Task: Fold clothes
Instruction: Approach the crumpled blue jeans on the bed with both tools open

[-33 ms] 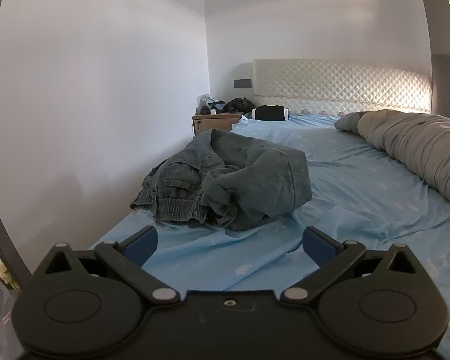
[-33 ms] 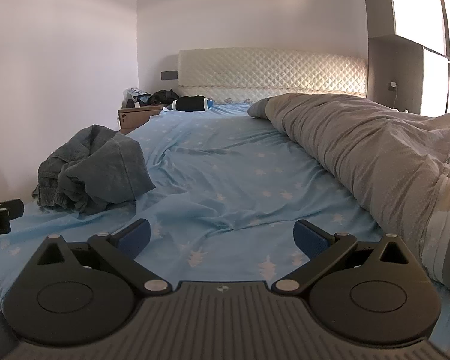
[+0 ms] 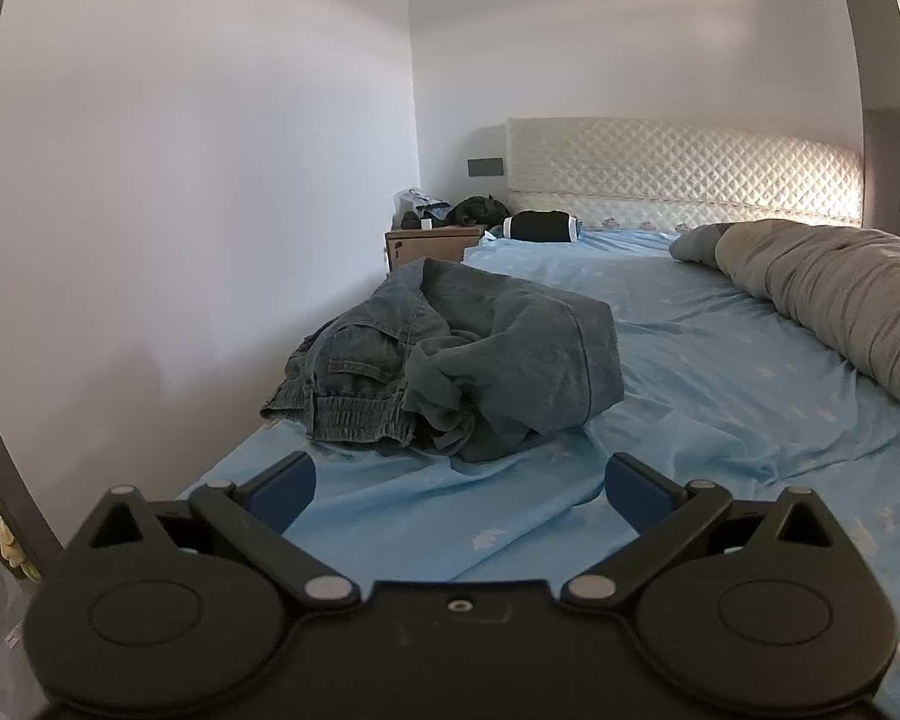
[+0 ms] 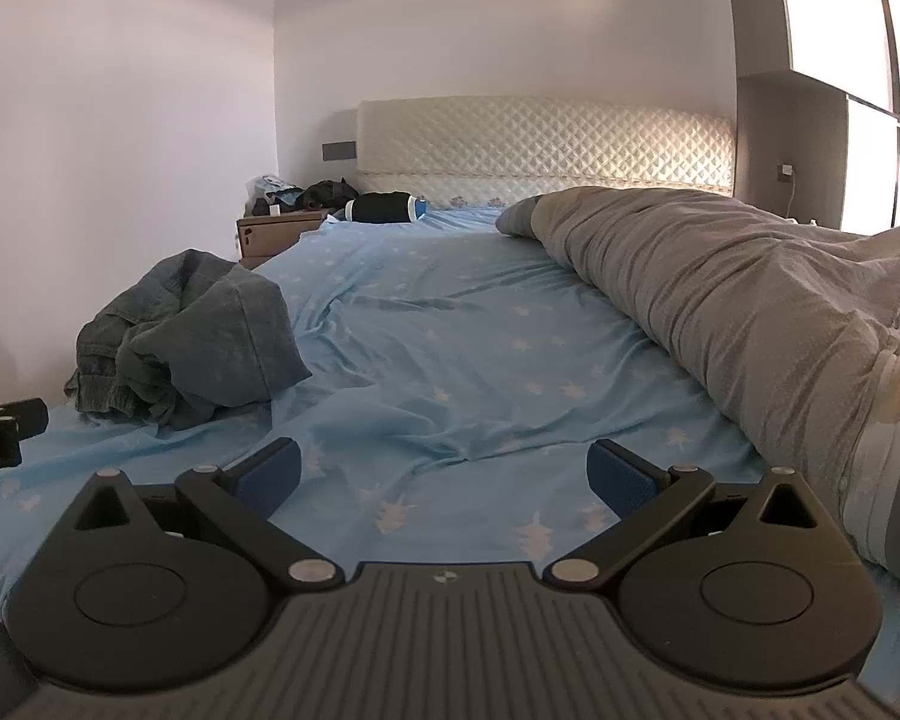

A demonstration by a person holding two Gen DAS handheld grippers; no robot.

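Waiting at the start: the heap of clothes [image 3: 450, 360] lies crumpled mid-frame on the blue sheet [image 3: 720, 372], untouched. The left gripper [image 3: 459, 480] and right gripper [image 4: 444, 474] both gape empty. Next, probably, reaching for a hem.

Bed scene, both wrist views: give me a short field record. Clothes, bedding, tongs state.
clothes: crumpled dark grey-blue heap, unfolded, near the bed's left edge
sheet: light blue with pale print, wrinkled
duvet: grey, bunched along the right side
headboard: cream, quilted
nightstand: wooden, cluttered, left of the bed head
left tongs: open, empty, just short of the clothes
right tongs: open, empty, over bare sheet
folding: not yet begun
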